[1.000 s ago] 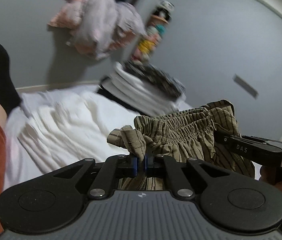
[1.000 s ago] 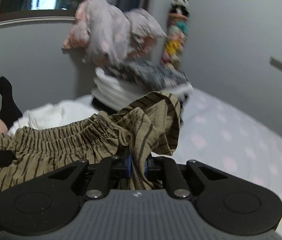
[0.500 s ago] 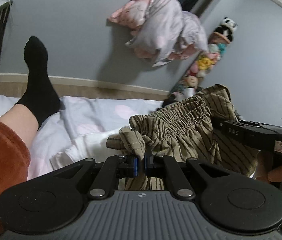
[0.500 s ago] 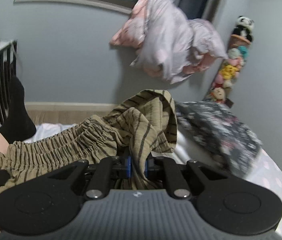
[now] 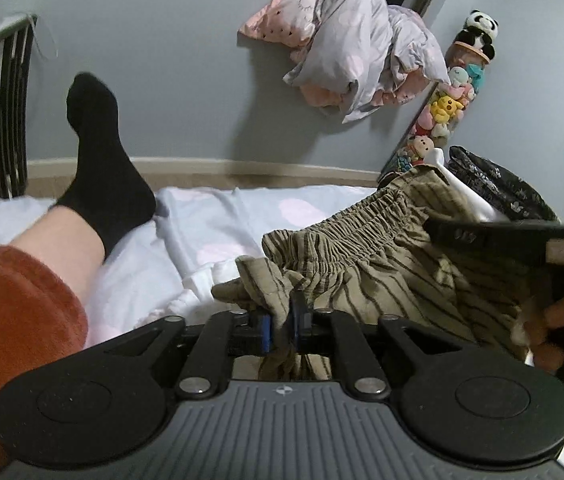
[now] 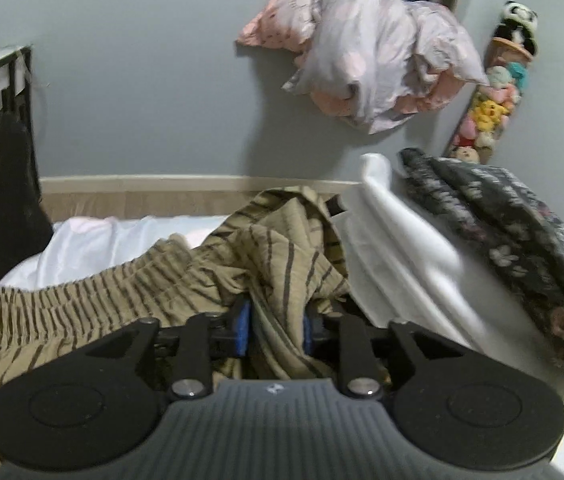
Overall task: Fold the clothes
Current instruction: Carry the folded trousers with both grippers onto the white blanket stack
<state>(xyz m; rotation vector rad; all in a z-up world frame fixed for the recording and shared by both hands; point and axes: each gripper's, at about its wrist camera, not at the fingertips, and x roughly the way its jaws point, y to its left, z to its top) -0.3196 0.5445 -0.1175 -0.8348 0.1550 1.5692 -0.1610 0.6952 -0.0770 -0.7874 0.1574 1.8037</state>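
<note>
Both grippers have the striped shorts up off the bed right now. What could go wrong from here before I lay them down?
The right gripper has its jaws parted with the striped shorts only draped between them; that end could slide out. The left gripper pinches just a small bunched corner, which may pull free under tension. The shorts hang close to the folded pile of white and dark floral clothes, so a swing could knock it askew.
</note>
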